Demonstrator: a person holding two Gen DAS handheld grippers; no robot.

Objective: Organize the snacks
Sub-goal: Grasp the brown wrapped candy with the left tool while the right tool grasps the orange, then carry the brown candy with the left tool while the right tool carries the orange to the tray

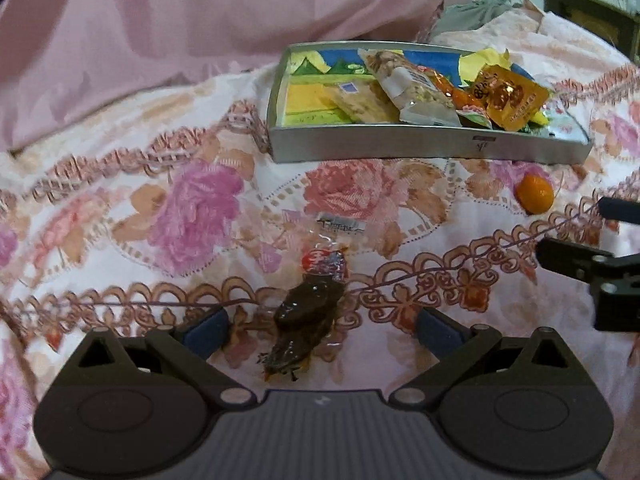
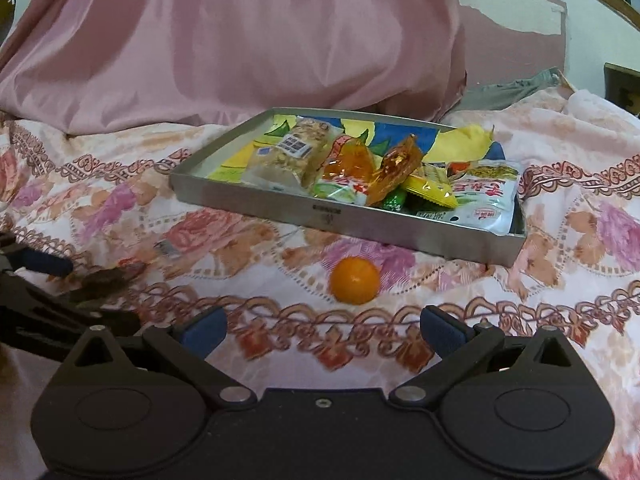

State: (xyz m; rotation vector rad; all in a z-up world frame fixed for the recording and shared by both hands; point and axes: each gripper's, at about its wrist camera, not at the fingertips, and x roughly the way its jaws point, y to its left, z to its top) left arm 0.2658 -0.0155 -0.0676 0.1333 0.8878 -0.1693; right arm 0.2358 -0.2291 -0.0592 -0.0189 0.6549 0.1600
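Left gripper (image 1: 320, 330): jaws wide apart, dark snack packet (image 1: 306, 314) lying between its fingers on flowered cloth (image 1: 192, 208), not clamped | right gripper (image 2: 322, 330): jaws apart, empty | small orange (image 2: 354, 280) just ahead, near metal tray (image 2: 280, 210) | tray holds several wrapped snacks (image 2: 362, 172)

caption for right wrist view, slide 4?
Open right gripper faces small orange fruit lying before the snack-filled metal tray.
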